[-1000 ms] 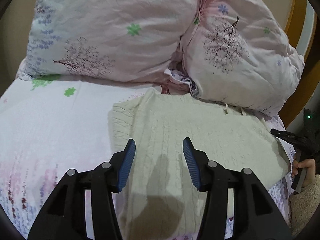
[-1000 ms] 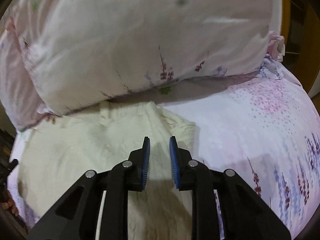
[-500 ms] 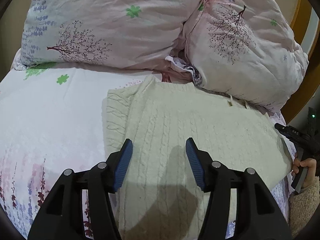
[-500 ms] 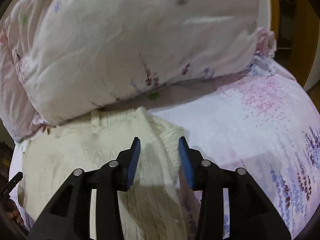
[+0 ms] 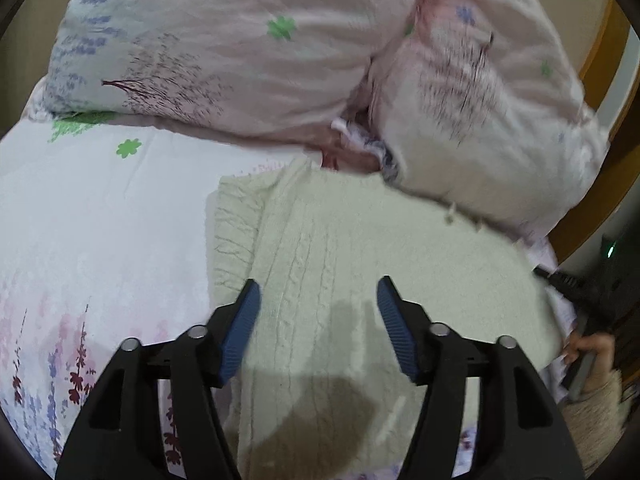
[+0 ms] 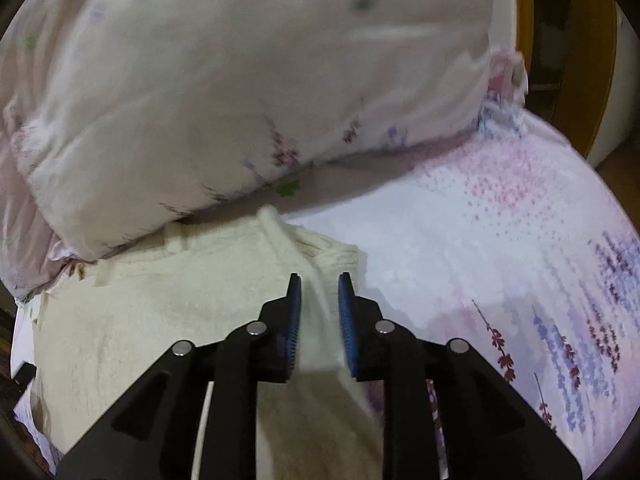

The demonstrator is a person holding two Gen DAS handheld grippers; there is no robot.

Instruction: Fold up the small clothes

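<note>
Since half a second ago our right hand-held gripper (image 6: 319,286) narrows, jaws nearly together around a sweater (image 6: 160,320) fold, grip unclear. Left hand-held gripper (image 5: 318,292) stays apart above sweater (image 5: 360,260), flat on bed (image 5: 100,220) below pillows (image 5: 240,40).

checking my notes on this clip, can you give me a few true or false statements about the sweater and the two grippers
1. The cream sweater lies on the floral bedsheet. True.
2. The left gripper is clamped shut on cloth. False: its jaws stand wide apart, nothing between them.
3. Pillows sit beyond the sweater. True.
4. The right gripper hangs over bare sheet, away from the sweater. False: it is at the sweater's edge.
</note>
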